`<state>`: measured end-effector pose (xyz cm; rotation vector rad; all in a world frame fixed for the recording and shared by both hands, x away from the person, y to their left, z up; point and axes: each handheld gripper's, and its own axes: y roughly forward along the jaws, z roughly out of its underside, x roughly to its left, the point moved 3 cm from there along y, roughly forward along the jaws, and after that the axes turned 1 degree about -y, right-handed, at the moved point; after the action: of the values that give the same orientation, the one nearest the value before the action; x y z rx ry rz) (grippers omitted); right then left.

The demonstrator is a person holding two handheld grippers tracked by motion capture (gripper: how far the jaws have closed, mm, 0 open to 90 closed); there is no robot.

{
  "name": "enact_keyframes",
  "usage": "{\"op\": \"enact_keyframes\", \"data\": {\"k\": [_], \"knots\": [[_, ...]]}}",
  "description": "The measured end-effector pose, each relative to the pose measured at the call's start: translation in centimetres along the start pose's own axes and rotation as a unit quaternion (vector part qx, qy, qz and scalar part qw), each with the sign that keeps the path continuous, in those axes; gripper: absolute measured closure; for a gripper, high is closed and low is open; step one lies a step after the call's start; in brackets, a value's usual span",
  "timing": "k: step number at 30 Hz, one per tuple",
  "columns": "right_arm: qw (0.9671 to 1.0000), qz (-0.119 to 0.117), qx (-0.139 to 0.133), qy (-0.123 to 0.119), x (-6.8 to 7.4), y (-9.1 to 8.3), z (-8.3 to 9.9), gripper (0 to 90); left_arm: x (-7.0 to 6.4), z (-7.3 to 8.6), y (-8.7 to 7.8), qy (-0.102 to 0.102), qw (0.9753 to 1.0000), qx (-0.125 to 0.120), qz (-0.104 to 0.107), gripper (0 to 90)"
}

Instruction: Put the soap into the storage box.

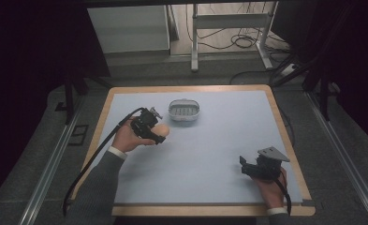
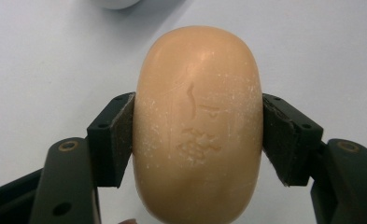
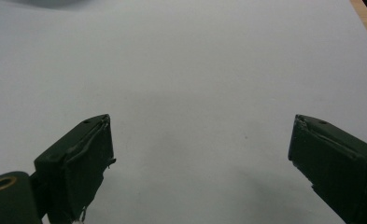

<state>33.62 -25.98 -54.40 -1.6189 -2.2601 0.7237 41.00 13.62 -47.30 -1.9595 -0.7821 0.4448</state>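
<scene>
Table (image 1: 209, 154): pale blue-grey top, light wooden border on all four edges, corners rounded. Surface matte and even, seen close up in both gripper views. Stands on dark grey floor (image 1: 341, 187).

White oval dish (image 1: 184, 111) with ribbed inside, resting directly on the top, near the far edge, slightly left of the middle, well apart from both near corners.

Black cable (image 1: 95, 154) crossing the left edge and trailing off over the near left corner.
</scene>
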Motion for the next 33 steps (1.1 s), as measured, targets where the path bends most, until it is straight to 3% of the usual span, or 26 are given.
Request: {"op": "enact_keyframes", "data": {"k": [12, 20, 33], "knots": [[1.0000, 0.000, 0.001, -0.001, 0.0, 0.0, 0.0, 6.6, 0.3, -0.9, 0.1, -0.002, 1.0000, -0.001, 0.001, 32.5], [1.0000, 0.000, 0.001, -0.001, 0.0, 0.0, 0.0, 6.6, 0.6, -1.7, 0.0, 0.011, 0.9999, 0.006, -0.003, 32.5], [1.0000, 0.001, 0.002, -0.001, 0.0, 0.0, 0.0, 6.6, 1.4, -2.9, 0.1, -0.001, 1.0000, 0.002, 0.001, 32.5]]}}
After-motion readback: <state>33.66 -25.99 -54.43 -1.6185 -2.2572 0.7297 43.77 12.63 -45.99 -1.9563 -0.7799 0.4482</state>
